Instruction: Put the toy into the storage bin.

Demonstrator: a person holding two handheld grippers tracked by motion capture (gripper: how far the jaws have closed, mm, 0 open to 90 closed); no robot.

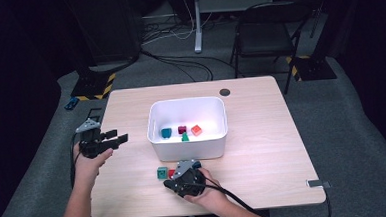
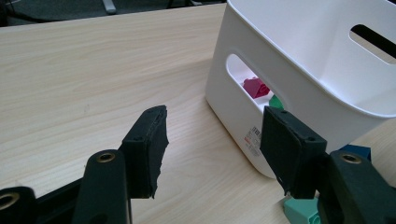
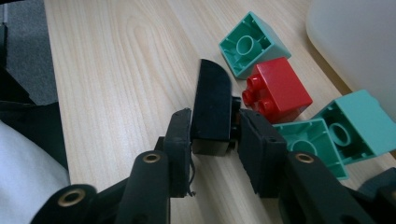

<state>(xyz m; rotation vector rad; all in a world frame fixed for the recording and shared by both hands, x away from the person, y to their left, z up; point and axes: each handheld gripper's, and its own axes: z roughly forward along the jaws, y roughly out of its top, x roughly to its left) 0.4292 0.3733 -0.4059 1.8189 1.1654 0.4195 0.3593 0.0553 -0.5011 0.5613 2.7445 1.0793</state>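
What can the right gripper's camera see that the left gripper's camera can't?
Right gripper view: the right gripper shut on a black block, with a red brick beside it. Left gripper view: the open left gripper, and a dark red brick seen through the handle slot of the white bin. Both: the bin, the wooden table and teal-green bricks.

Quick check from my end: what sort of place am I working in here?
Probably a lab or recording studio rather than a home. A lone wooden table stands on grey carpet among dark drapes, cables trail across the floor to weighted stand bases with hazard stripes, and a folding chair sits behind.
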